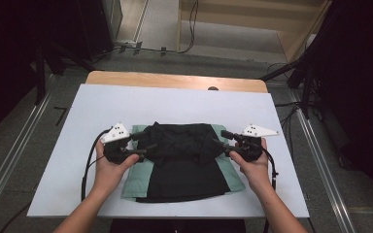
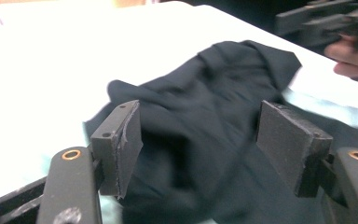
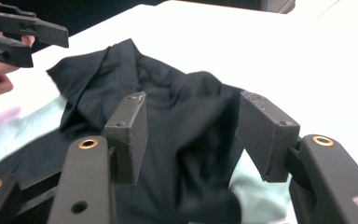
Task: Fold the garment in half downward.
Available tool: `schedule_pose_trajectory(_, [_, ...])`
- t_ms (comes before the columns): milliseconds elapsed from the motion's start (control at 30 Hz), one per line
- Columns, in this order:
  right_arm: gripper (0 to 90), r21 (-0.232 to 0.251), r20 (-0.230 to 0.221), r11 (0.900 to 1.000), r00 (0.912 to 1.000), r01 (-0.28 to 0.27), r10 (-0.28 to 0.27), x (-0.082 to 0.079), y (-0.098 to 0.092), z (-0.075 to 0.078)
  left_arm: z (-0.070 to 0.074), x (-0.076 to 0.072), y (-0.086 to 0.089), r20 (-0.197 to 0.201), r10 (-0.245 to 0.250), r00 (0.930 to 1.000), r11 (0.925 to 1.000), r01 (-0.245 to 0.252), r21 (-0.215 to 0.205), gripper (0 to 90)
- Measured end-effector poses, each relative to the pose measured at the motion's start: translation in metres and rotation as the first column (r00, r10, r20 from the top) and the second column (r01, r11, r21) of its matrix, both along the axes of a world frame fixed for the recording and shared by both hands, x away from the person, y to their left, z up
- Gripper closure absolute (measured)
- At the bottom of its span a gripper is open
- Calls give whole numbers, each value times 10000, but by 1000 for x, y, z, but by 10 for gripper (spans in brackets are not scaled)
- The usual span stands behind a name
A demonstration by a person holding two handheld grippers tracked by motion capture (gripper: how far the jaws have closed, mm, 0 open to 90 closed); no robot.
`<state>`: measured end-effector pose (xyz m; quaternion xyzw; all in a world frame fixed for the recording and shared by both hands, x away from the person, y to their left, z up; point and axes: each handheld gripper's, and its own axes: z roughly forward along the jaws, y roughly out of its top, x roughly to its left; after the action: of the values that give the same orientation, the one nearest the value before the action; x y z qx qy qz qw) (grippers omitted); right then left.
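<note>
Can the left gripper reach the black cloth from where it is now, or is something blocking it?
Probably yes. The left gripper has its jaws open, and the black cloth lies right before them with nothing between. The right gripper is at the cloth's far side.

No readable text, label, brand or number anywhere

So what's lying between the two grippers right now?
The black garment, bunched at its far end, lies on a pale green cloth between the left gripper and right gripper; high view.
</note>
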<state>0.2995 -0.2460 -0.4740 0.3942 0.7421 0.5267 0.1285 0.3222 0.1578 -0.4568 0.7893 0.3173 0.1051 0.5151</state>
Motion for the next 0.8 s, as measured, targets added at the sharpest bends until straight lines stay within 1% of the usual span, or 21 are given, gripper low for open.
schedule_pose_trajectory(100, [423,-160,-225,9996,9995,218,-221,12,8,8,5,21,-2,-375,429,9984,9990,-433,-94,320])
schedule_pose_trajectory(133, [424,-251,-330,9993,9990,282,-290,17,11,9,5,27,-4,-417,664,9969,9978,-664,10,330])
schedule_pose_trajectory(200, [429,-434,-492,9981,9978,428,-449,25,18,10,3,38,-8,-693,881,9937,9960,-867,238,355])
schedule_pose_trajectory(233, [429,-546,-708,9970,9957,556,-594,34,23,9,2,43,-11,-799,954,9922,9948,-921,437,382])
schedule_pose_trajectory(267, [429,-546,-708,9970,9957,556,-594,34,23,9,0,46,-14,-929,979,9909,9938,-924,617,382])
schedule_pose_trajectory(300, [429,-695,-912,9950,9928,717,-779,40,27,7,-4,51,-19,-1045,1098,9884,9902,-997,973,406])
schedule_pose_trajectory(333, [429,-695,-912,9950,9928,717,-779,40,27,7,-4,51,-19,-1045,1098,9884,9902,-997,973,440])
schedule_pose_trajectory(367, [430,-795,-977,9938,9915,782,-858,42,28,6,-6,53,-22,-1083,1121,9878,9889,-1003,1094,440])
schedule_pose_trajectory(400, [438,-873,-1079,9927,9898,837,-930,45,30,3,-7,54,-23,-1121,1072,9879,9875,-927,1274,498])
schedule_pose_trajectory(433, [459,-920,-1218,9921,9878,858,-967,47,31,2,-9,54,-25,-1258,1013,9869,9880,-850,1287,552])
schedule_pose_trajectory(467, [515,-1077,-1510,9914,9844,743,-901,49,34,-2,-10,55,-26,-1405,903,9860,9890,-721,1294,657])
schedule_pose_trajectory(500, [515,-1077,-1510,9914,9844,743,-901,49,34,-2,-11,55,-26,-1444,883,9856,9878,-680,1402,657])
schedule_pose_trajectory(533, [548,-1145,-1597,9913,9837,642,-822,49,35,-4,-12,54,-27,-1380,931,9861,9843,-703,1619,701])
schedule_pose_trajectory(567, [610,-1315,-1661,9901,9835,499,-717,48,37,-5,-13,54,-27,-1399,836,9866,9853,-609,1596,758])
schedule_pose_trajectory(600, [687,-1469,-1621,9881,9843,457,-696,47,38,-6,-13,54,-26,-1425,716,9872,9877,-503,1477,834])
schedule_pose_trajectory(633, [740,-1545,-1555,9873,9859,372,-615,46,38,-6,-12,52,-26,-1371,682,9882,9881,-479,1463,849])
schedule_pose_trajectory(700, [830,-1413,-1449,9897,9884,239,-446,44,36,-4,-9,49,-25,-1187,569,9913,9898,-405,1362,860])
schedule_pose_trajectory(767, [851,-1268,-1191,9917,9922,219,-371,40,35,-1,-5,45,-24,-970,432,9944,9928,-318,1158,862])
schedule_pose_trajectory(800, [858,-1337,-960,9909,9950,133,-263,35,35,2,-3,42,-24,-887,351,9954,9942,-258,1040,862])
